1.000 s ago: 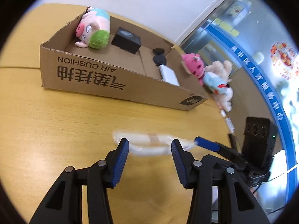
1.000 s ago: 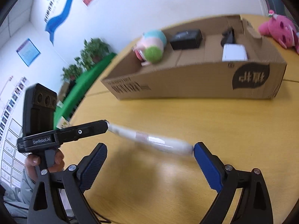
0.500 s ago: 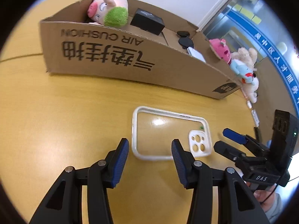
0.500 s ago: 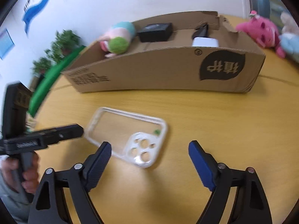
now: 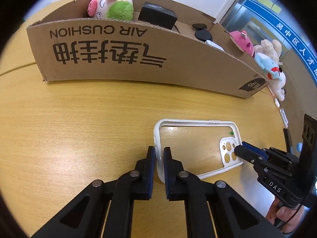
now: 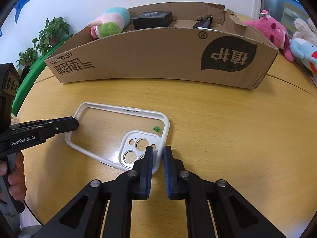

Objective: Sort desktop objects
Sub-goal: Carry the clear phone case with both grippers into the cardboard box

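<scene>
Phone case (image 5: 196, 136), clear with a white rim, lies flat on the wooden table (image 5: 79, 123), lower centre of both views.
Cardboard box (image 6: 158, 55) fills the upper frame; left gripper (image 5: 159, 156) and right gripper (image 6: 157, 154) have just closed, each pinching an opposite end rim.

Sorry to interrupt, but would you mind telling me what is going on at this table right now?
A person is sorting desk items, with a handheld claw in each hand. Both claws have just been closing on a clear phone case that lies flat on the wooden table: the left claw pinches its plain short end, the right claw the corner by the camera cutouts. Behind it stands a cardboard box already holding a plush pig, a black box and some small dark items. More plush toys lie outside it.
</scene>
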`<action>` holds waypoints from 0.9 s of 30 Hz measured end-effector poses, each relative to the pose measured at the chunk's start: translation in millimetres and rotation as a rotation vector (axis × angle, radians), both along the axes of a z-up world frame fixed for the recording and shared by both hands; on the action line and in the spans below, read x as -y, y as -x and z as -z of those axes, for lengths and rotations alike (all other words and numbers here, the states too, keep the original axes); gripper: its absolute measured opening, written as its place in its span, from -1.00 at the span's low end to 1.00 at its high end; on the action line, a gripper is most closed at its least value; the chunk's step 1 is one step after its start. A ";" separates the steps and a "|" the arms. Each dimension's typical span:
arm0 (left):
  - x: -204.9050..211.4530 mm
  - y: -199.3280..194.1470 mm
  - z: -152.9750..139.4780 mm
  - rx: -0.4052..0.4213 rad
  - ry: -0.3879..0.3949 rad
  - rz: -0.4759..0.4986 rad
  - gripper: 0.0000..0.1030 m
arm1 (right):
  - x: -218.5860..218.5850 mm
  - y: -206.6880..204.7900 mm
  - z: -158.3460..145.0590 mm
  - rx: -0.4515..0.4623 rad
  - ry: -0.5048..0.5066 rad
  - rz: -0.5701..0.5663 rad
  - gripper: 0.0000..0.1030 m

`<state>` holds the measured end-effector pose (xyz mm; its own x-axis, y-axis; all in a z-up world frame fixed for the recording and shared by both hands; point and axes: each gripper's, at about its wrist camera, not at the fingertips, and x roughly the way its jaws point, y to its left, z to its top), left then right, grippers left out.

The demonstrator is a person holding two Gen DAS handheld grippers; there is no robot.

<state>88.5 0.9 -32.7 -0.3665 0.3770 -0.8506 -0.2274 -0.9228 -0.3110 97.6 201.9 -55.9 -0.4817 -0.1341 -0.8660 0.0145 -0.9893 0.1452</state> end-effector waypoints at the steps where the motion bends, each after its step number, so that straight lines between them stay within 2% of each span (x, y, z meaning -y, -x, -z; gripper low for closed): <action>1: -1.7 0.0 -1.0 -0.004 0.006 -0.003 -0.87 | -0.6 -1.1 -0.3 0.004 0.010 0.001 -0.82; 5: -9.0 1.6 -9.2 -0.023 0.023 0.006 -0.88 | -8.5 -6.6 -8.8 -0.024 0.040 0.015 -0.84; 9: -17.9 0.1 -40.5 -0.101 0.026 0.025 -0.88 | -15.1 -13.6 -46.7 -0.134 0.016 0.026 -0.84; 16: -20.2 11.2 -138.6 -0.351 0.011 0.028 -0.89 | -15.1 3.7 -131.4 -0.335 -0.049 0.021 -0.84; 20: -8.1 24.1 -175.3 -0.448 0.025 0.001 -0.89 | -2.6 30.8 -159.1 -0.393 -0.036 -0.003 -0.84; 23: 6.0 38.2 -187.2 -0.481 0.072 -0.035 -0.89 | 13.6 57.6 -170.7 -0.411 -0.027 -0.039 -0.83; 27: 30.3 66.6 -183.8 -0.447 0.099 -0.082 -0.89 | 37.3 95.0 -166.2 -0.385 -0.009 -0.080 -0.82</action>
<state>22.0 -29.4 151.2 -0.7307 0.2570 -0.6325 -0.2447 -0.9635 -0.1087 2.7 164.6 110.3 -0.7597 -0.1775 -0.6256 0.1432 -0.9841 0.1053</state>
